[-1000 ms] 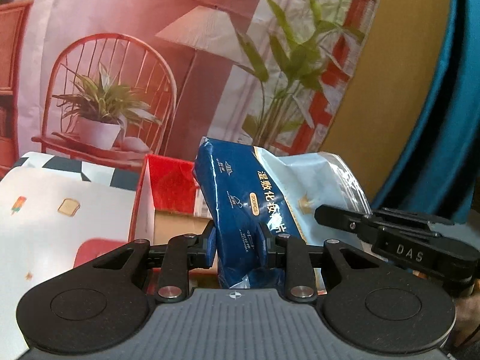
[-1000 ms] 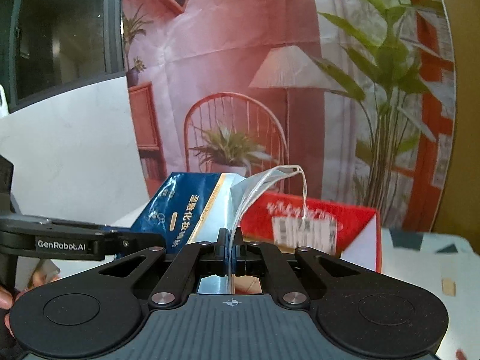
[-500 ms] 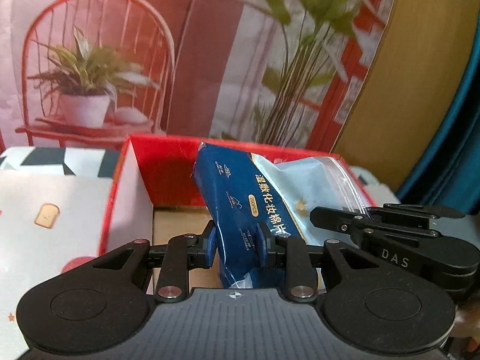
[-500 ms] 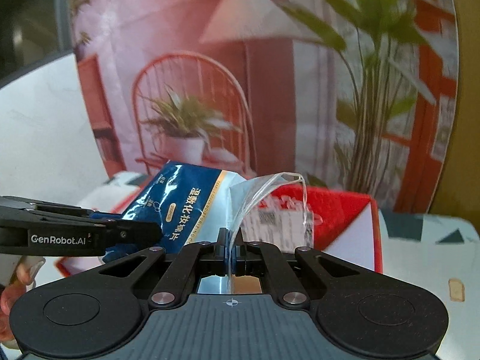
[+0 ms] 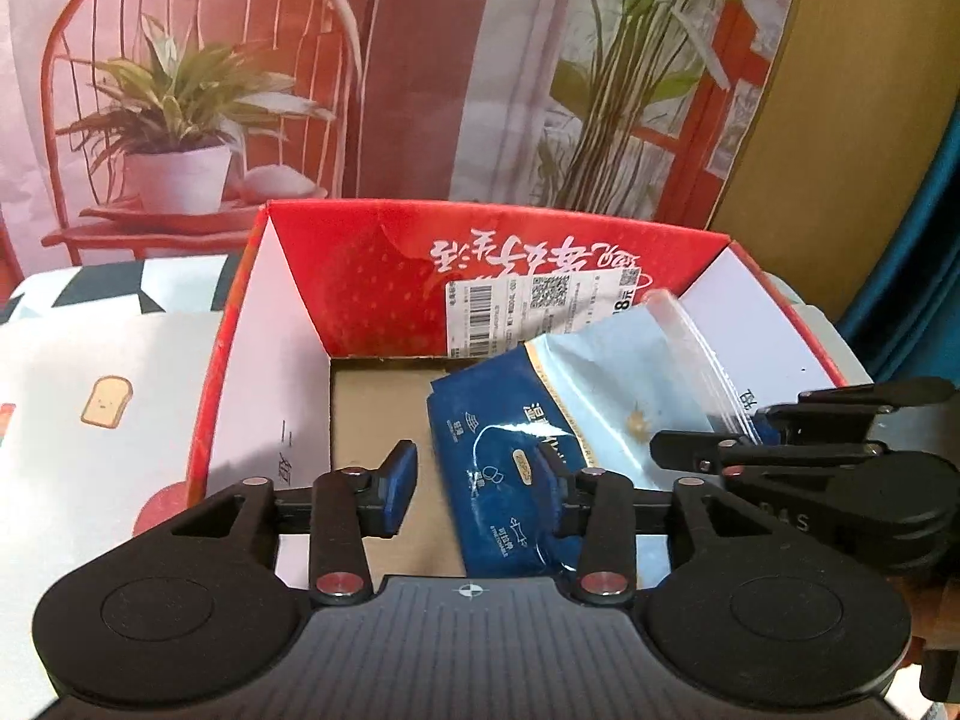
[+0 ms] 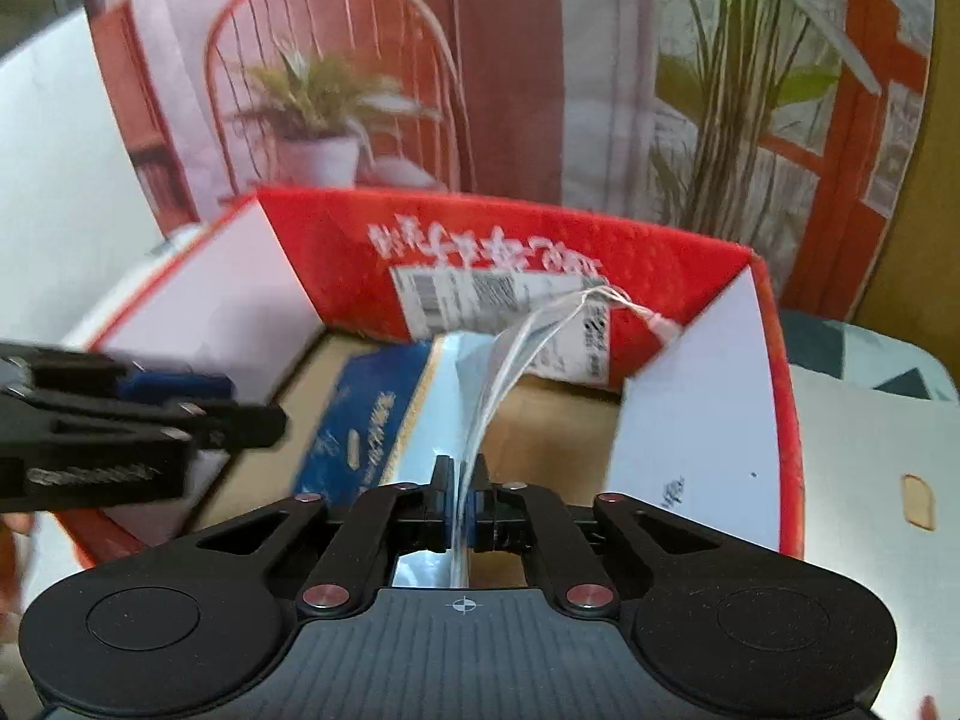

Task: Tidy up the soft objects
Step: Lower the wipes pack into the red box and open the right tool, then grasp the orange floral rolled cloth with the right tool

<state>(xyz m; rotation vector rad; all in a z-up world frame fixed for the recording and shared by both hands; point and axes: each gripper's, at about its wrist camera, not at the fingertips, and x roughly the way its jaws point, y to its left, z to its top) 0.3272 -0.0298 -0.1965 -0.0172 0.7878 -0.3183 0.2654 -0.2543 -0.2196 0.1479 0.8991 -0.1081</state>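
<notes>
A blue pack of cotton pads (image 5: 498, 438) in a clear zip bag lies tilted inside the red cardboard box (image 5: 384, 264), its bottom end on the brown floor. My left gripper (image 5: 474, 468) straddles the lower end with its jaws opening; the left pad (image 5: 399, 489) stands clear of the pack, which leans on the right finger. My right gripper (image 6: 462, 480) has its jaws opening a little, with the bag's clear top flap (image 6: 522, 348) running through the narrow gap. In the right wrist view the pack (image 6: 372, 414) rests in the box (image 6: 480, 240).
The box has white side walls and a barcode label on its far red wall. A tablecloth with a toast print (image 5: 108, 402) lies to the left. A printed backdrop with a chair and plants stands behind, and a blue curtain (image 5: 918, 210) hangs at the right.
Both grippers came down and carried the pack into the red box. The left jaws spread off the pack, and the right jaws parted slightly around the clear flap.
</notes>
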